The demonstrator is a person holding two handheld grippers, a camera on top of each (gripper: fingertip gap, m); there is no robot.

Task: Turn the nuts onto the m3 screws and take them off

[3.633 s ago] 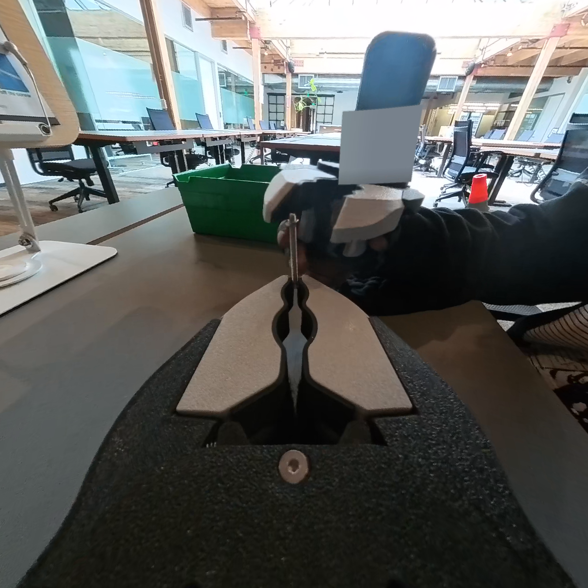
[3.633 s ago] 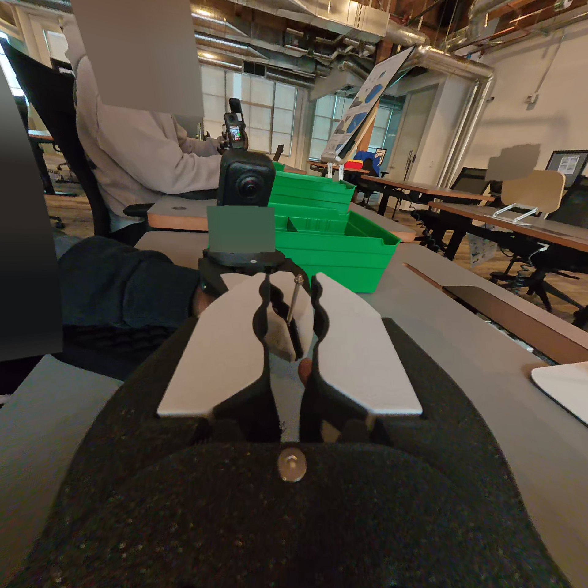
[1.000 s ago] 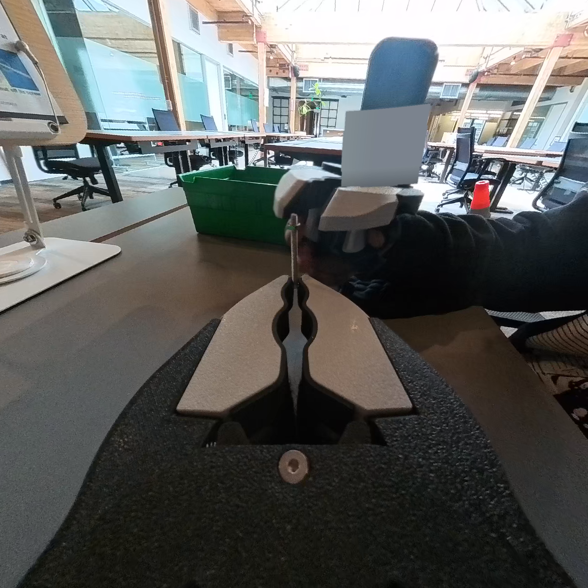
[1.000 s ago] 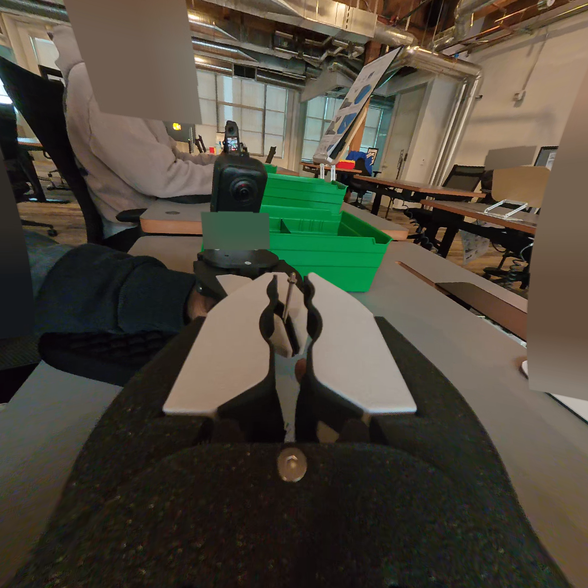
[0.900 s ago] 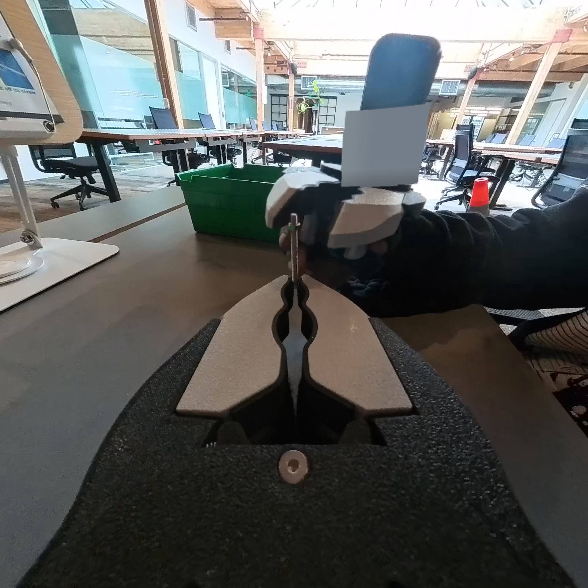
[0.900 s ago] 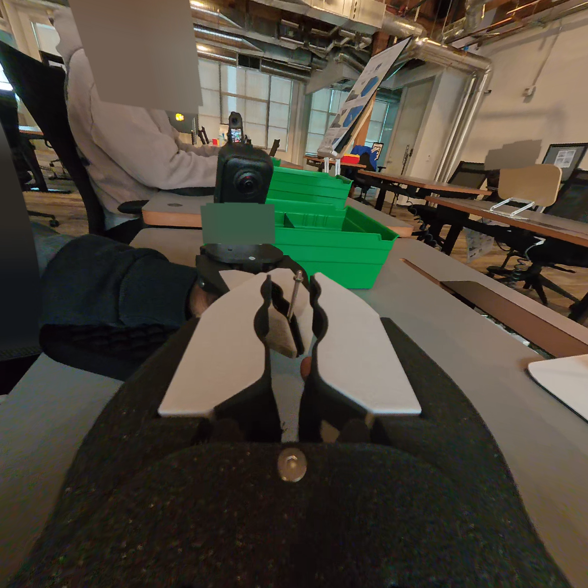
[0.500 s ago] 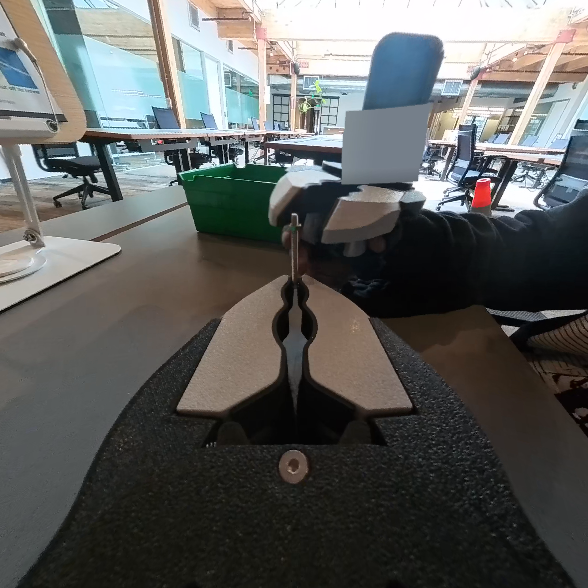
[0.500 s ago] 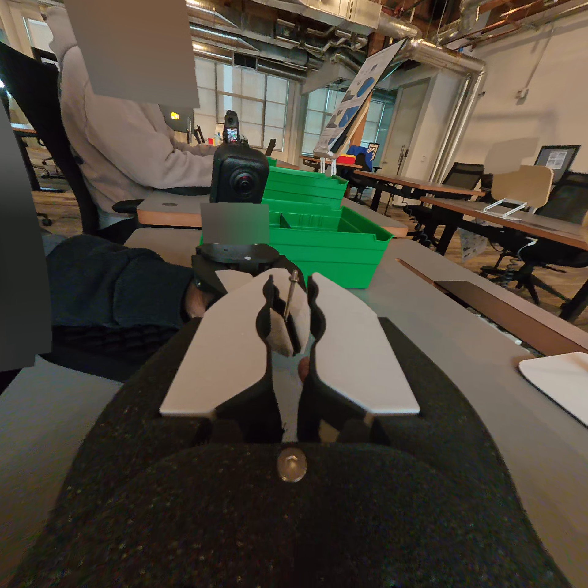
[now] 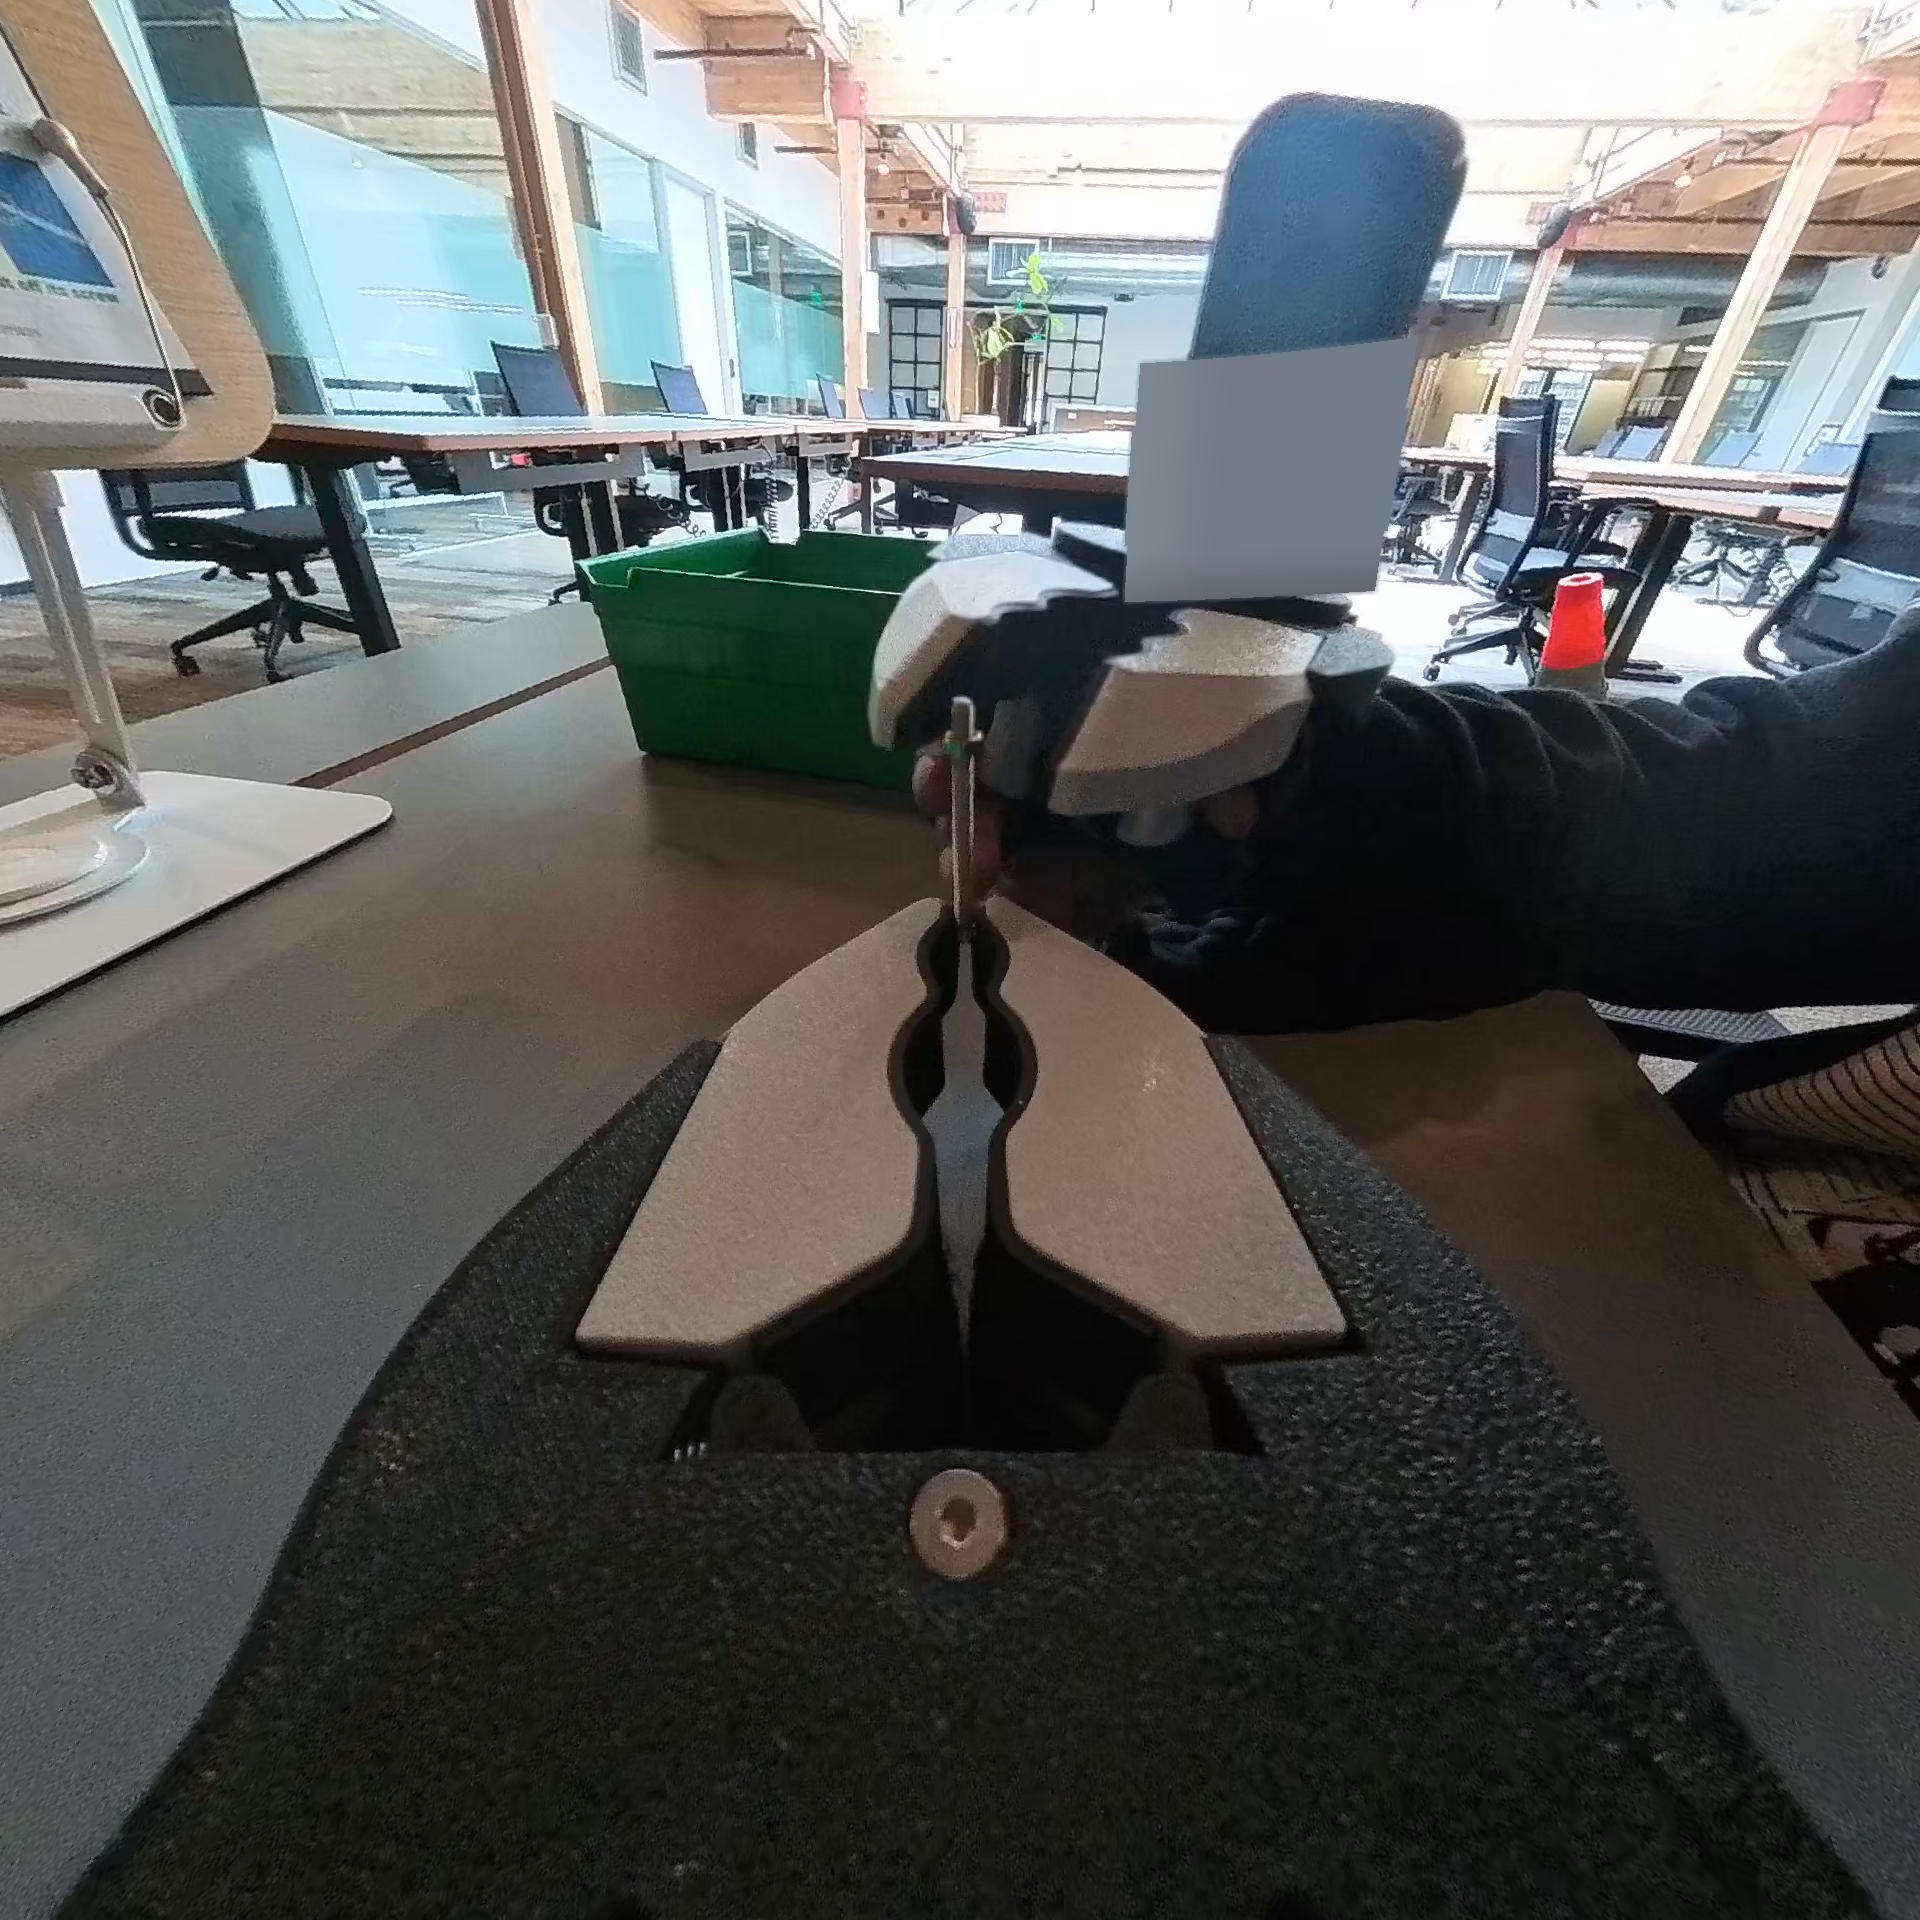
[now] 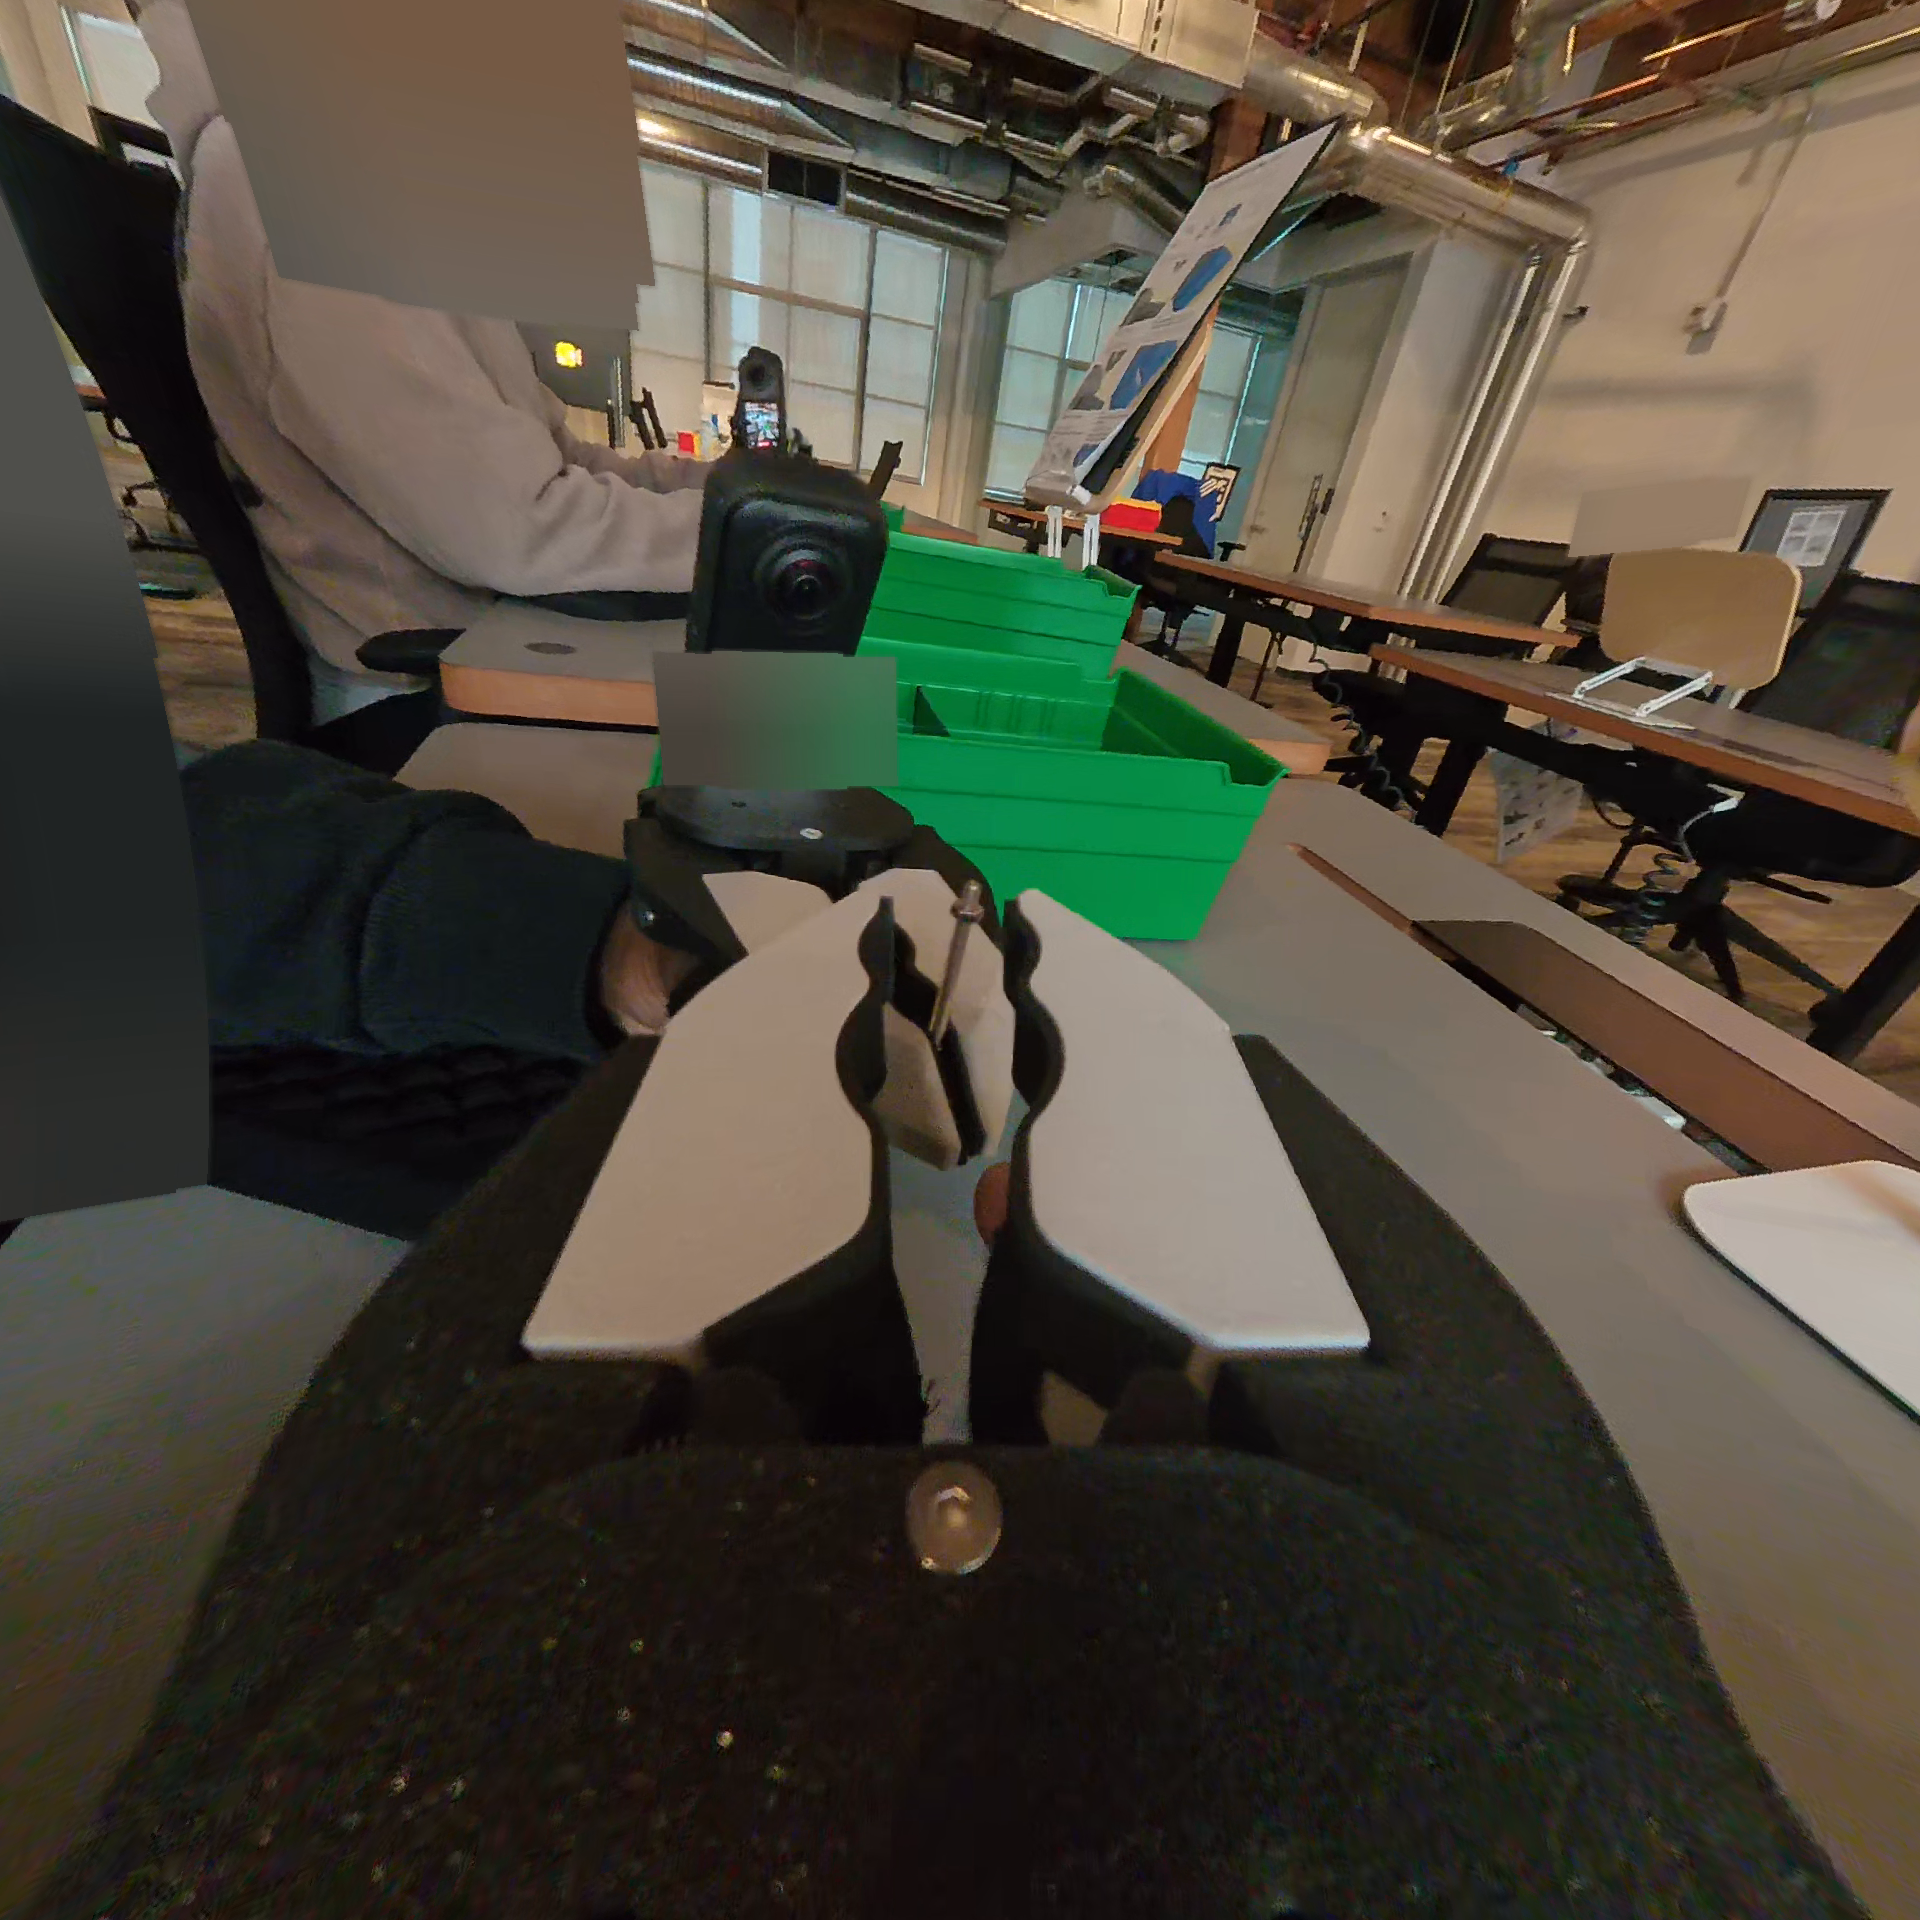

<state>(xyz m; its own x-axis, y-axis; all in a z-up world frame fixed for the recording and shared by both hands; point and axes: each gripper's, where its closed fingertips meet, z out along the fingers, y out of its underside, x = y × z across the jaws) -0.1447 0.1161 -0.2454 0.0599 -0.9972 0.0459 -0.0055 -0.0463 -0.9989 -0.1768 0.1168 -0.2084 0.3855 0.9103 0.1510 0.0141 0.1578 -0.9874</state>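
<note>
M3 screw, pinched upright at its lower end between the pressed-together fingers of the left gripper, nut near its top framed by the spread right gripper, calling for light, squarely aligned turns.

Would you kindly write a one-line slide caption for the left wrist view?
Left gripper shut on an upright screw, right gripper open around its top, green bin behind.

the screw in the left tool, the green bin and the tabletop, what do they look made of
Screw: metal, likely steel; thin silvery shank with a dull shine, clamped in the left tool.
Green bin: moulded plastic; even saturated colour, ribbed walls, soft sheen.
Tabletop: smooth matte brown-grey surface, probably laminate; uncertain.
</note>
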